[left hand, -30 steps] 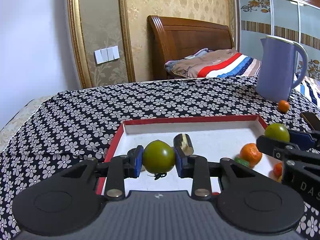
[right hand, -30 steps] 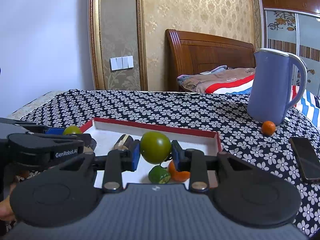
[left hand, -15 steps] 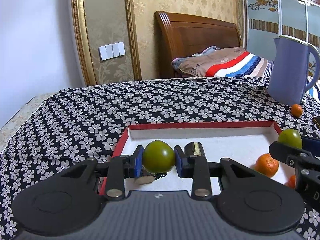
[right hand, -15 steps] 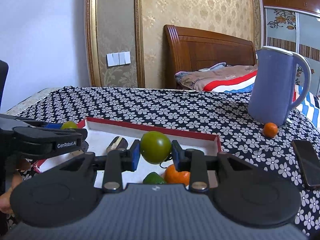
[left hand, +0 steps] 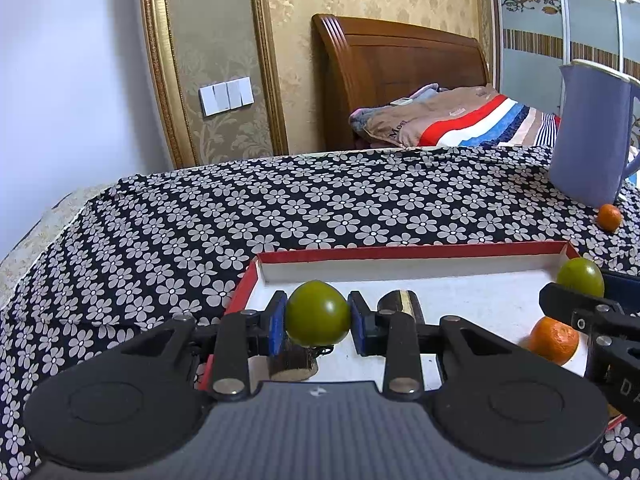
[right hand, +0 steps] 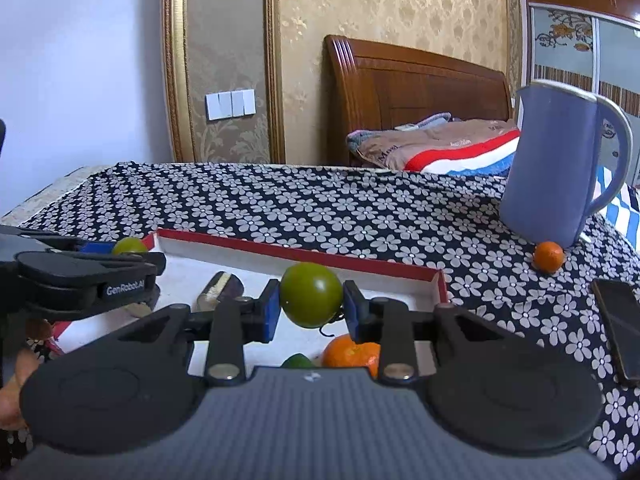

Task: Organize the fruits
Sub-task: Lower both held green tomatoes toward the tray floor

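My left gripper (left hand: 318,322) is shut on a green fruit (left hand: 318,313) above the left end of a red-rimmed white tray (left hand: 400,253). My right gripper (right hand: 310,306) is shut on a second green fruit (right hand: 311,294) above the tray's right end (right hand: 360,266). In the tray lie an orange tangerine (right hand: 352,354), a small green fruit (right hand: 297,361), a dark cut piece (left hand: 400,304) and a brown stub (left hand: 292,364). Each gripper shows in the other's view, the right one (left hand: 580,308) and the left one (right hand: 88,272).
A blue jug (right hand: 560,168) stands at the back right on the flowered cloth (left hand: 280,208), with a loose tangerine (right hand: 549,256) beside it. A dark phone (right hand: 620,328) lies at the right. A bed and wall are behind.
Both grippers, each still holding its green fruit, have drawn back and up from the tray. The tray now sits farther off and lower in both views.
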Motion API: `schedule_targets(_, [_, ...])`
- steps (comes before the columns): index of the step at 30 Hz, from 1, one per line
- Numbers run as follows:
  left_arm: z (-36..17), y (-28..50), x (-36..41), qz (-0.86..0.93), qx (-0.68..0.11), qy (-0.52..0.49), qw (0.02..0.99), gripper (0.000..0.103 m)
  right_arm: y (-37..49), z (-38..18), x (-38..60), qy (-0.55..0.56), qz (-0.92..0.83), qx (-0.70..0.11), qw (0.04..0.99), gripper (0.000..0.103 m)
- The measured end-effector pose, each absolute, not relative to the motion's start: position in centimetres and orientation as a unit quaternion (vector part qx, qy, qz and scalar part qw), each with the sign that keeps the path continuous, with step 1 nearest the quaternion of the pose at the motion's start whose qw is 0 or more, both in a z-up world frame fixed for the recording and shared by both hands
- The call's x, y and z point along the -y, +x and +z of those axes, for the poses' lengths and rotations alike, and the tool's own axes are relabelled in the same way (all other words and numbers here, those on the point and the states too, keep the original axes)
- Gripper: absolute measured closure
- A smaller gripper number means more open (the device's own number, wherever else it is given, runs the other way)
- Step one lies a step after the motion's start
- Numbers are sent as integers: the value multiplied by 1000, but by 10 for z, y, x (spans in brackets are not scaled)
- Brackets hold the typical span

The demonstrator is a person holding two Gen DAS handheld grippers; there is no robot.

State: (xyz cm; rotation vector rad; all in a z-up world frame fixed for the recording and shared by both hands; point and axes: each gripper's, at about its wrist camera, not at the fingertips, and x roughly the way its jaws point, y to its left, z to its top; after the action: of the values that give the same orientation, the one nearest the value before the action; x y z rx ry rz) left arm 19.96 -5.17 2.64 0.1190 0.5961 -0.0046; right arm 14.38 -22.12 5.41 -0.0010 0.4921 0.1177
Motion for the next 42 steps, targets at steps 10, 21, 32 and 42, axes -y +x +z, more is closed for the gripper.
schedule_targets(10, [19, 214, 49, 2, -308, 54, 950, 71, 161, 47, 221, -6, 51, -257, 965, 72])
schedule_targets(21, [14, 227, 50, 6, -313, 59, 948, 71, 177, 40, 218, -6, 46, -269, 962, 72])
schedule_targets(32, [9, 235, 48, 4, -318, 54, 946, 71, 185, 34, 220, -5, 39, -277, 960, 72])
schedule_targets(42, [10, 239, 49, 4, -318, 54, 946, 71, 193, 32, 221, -5, 34, -283, 959, 72])
